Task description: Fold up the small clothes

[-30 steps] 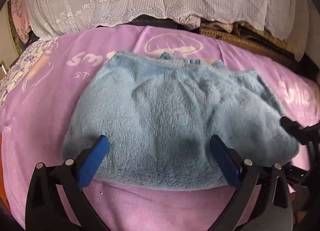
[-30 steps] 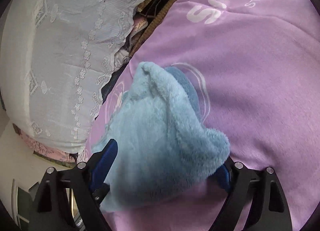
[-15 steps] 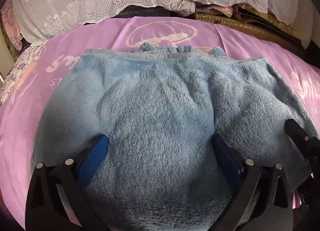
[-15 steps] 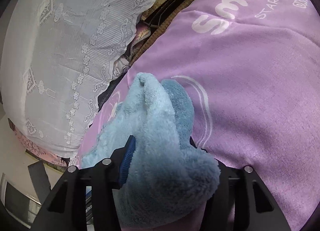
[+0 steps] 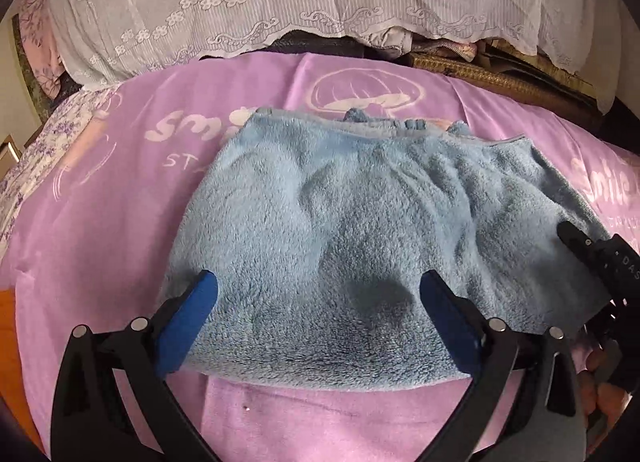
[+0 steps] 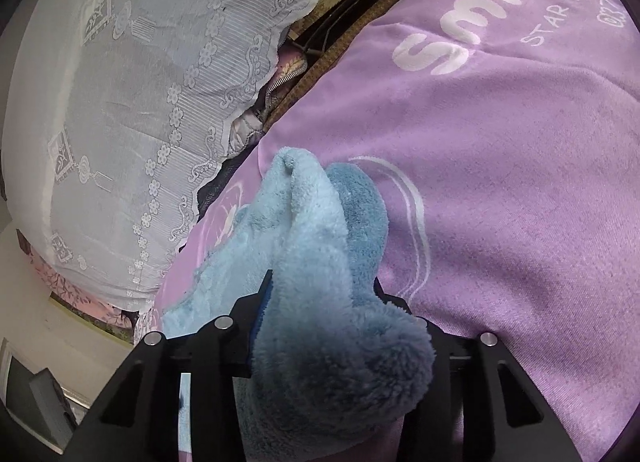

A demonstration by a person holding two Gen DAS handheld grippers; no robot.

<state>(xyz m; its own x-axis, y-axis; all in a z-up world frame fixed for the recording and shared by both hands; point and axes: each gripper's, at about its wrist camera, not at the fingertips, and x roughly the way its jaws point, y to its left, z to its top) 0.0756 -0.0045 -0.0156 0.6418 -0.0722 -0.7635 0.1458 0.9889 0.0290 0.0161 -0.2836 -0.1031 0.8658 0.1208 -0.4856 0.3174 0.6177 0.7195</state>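
Two grippers work one fluffy light-blue fleece garment (image 5: 360, 246): right gripper (image 6: 320, 302) has just been closing, pinching its right edge; left gripper (image 5: 318, 298) gapes wide, empty, over its near hem.

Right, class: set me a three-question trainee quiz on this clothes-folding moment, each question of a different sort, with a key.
1. True or false: the right gripper has a bunch of the blue fleece garment between its fingers.
2. Which colour is the blanket under the garment? A green, B purple, C grey.
3. Fill in: the left gripper stands ____ over the garment's near edge.

Key: 1 true, its jaws have just been closing on the fleece; 2 B; 3 open.
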